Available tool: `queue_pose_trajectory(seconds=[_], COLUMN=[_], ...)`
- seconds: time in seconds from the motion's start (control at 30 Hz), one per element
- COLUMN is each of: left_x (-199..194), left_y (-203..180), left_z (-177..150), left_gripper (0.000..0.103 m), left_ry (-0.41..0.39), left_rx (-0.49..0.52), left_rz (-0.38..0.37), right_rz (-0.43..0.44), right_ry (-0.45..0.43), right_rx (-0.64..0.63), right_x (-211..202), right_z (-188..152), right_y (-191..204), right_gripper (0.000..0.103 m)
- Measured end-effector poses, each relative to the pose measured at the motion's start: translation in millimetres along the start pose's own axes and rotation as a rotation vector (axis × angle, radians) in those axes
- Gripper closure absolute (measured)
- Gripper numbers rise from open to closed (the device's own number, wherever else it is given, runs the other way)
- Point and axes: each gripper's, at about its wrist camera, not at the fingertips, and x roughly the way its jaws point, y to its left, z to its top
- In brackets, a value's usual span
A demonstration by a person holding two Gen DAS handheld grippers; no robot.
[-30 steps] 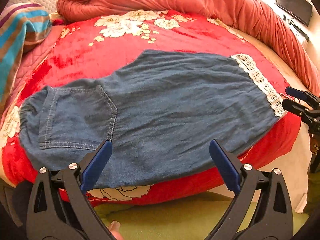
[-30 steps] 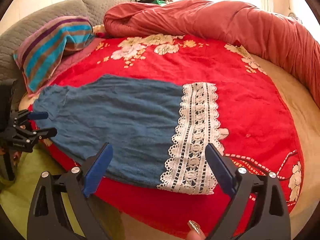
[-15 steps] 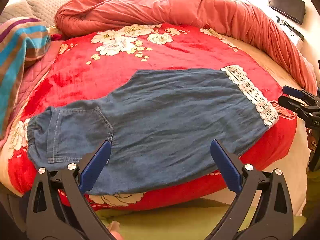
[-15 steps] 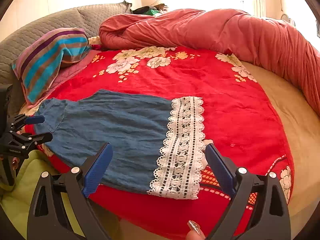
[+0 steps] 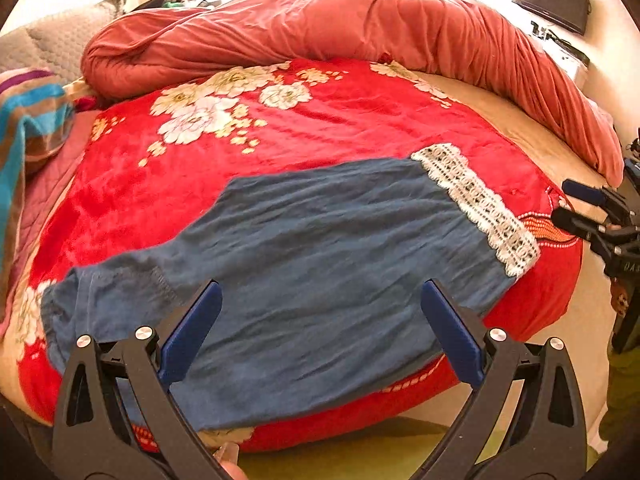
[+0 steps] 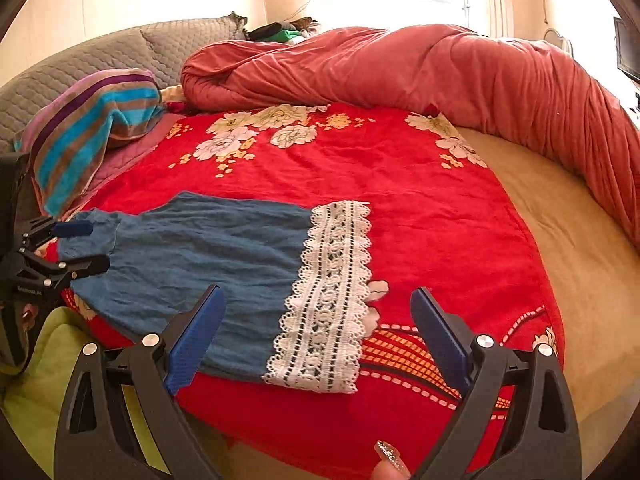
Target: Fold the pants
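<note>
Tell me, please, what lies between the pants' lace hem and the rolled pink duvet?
Only the red floral blanket lies between lace hem and duvet, seen in the right wrist view.

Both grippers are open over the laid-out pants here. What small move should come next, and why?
Probably lower the right gripper onto the lace hem and close on it. The pants lie flat on the red blanket, nothing is held, and the hem sits between its open fingers. The left gripper hovers open near the waist end.

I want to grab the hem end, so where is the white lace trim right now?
In the right wrist view the lace trim lies low and centre, at the right end of the blue pants on the red blanket, just ahead of the open right gripper.
</note>
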Motion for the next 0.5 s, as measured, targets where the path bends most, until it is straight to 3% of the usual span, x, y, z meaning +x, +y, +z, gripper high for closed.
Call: queue_pose_trajectory(seconds=[0.5], left_x=[46.0], left_y=[-40.9], left_z=[65.4], left_gripper=[0.010], left_ry=[-0.014], left_rx=[0.128], left_rz=[-0.071], right_rz=[0.021], right_ry=[0.077], right_rx=[0.089], right_x=[18.3], right_z=[-25.6], right_y=[-14.1], right_gripper=[0.010])
